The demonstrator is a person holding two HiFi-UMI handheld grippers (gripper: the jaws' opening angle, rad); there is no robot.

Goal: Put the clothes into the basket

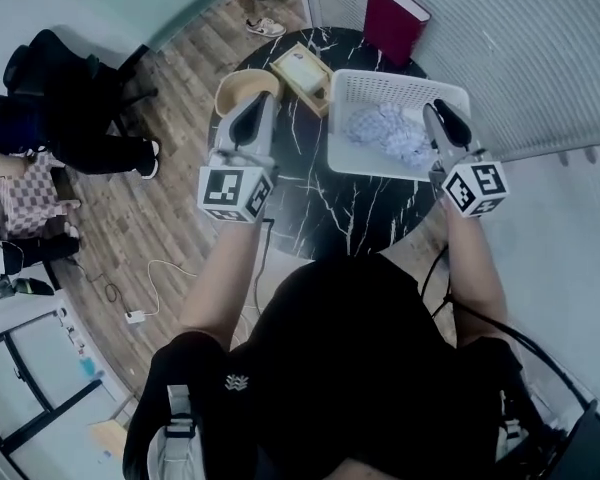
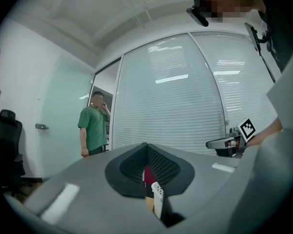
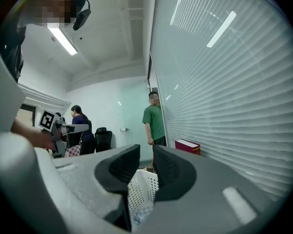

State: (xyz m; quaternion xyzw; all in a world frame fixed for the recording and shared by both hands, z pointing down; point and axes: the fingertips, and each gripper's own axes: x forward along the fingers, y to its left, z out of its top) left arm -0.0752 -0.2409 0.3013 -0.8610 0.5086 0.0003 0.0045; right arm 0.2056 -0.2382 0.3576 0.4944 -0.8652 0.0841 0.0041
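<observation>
In the upper right of the head view, the white basket (image 1: 380, 76) sits on the black marble table (image 1: 350, 218), and the pale crumpled clothes (image 1: 385, 133) lie inside it, toward its right half. My right gripper (image 1: 446, 118) hangs over the basket's right edge, just beside that bundle. Its own view shows its jaws a narrow slit apart with nothing between them, the basket wall (image 3: 141, 189) visible beyond. My left gripper (image 1: 250, 118) is over bare table left of the basket, well apart from the fabric. Its pads (image 2: 161, 167) meet at the tips and pinch nothing. I see no other garment on the tabletop, so I judge the loading done. If the bundle needs tucking, the right side is the nearer, with the cloth below and just left of its tips
</observation>
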